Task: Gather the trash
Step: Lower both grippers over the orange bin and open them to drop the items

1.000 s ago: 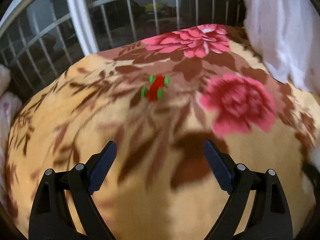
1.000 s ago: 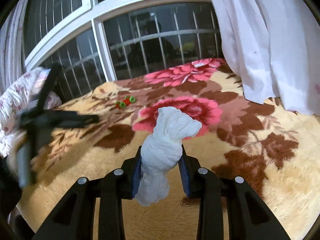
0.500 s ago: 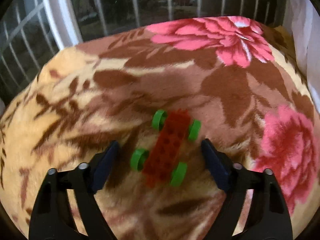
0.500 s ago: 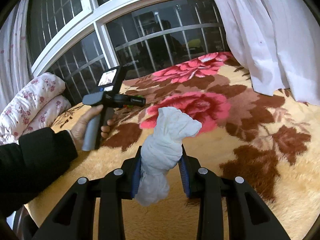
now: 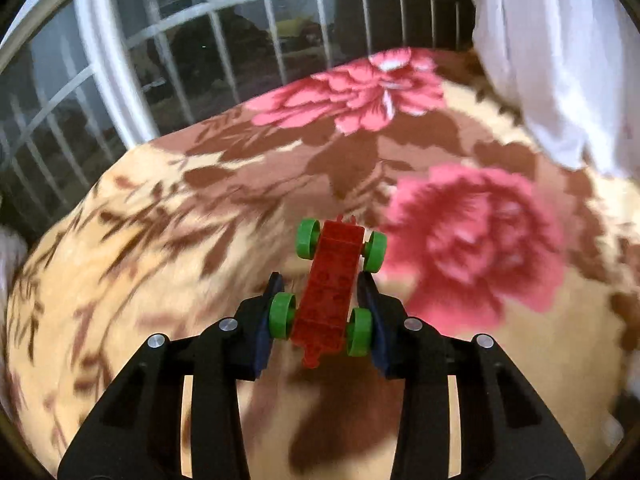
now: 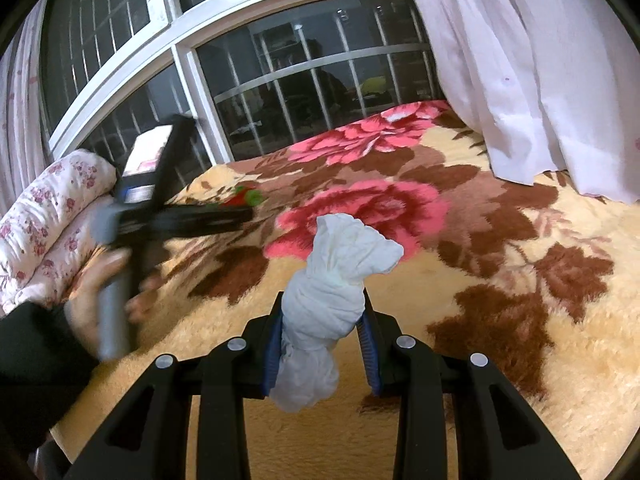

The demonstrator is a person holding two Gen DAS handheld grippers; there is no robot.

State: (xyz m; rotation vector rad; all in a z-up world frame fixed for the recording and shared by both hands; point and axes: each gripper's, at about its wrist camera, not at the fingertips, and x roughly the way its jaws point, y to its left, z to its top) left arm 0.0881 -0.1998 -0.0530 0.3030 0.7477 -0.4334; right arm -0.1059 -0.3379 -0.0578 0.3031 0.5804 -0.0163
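Observation:
My left gripper (image 5: 320,304) is shut on a red toy brick car with green wheels (image 5: 330,292) and holds it above the floral blanket (image 5: 160,240). The jaws press on the rear wheels. In the right wrist view the left gripper (image 6: 240,210) appears blurred at the left with the toy car (image 6: 244,197) at its tip. My right gripper (image 6: 322,328) is shut on a crumpled white tissue wad (image 6: 336,292) that sticks up between its fingers.
A barred window (image 6: 280,80) runs behind the bed. A white curtain (image 6: 540,80) hangs at the right and touches the blanket. A folded floral quilt (image 6: 48,220) lies at the left edge.
My left gripper closed on the toy car and lifted it off the blanket, pulling back. My right gripper kept holding the tissue, nearly still.

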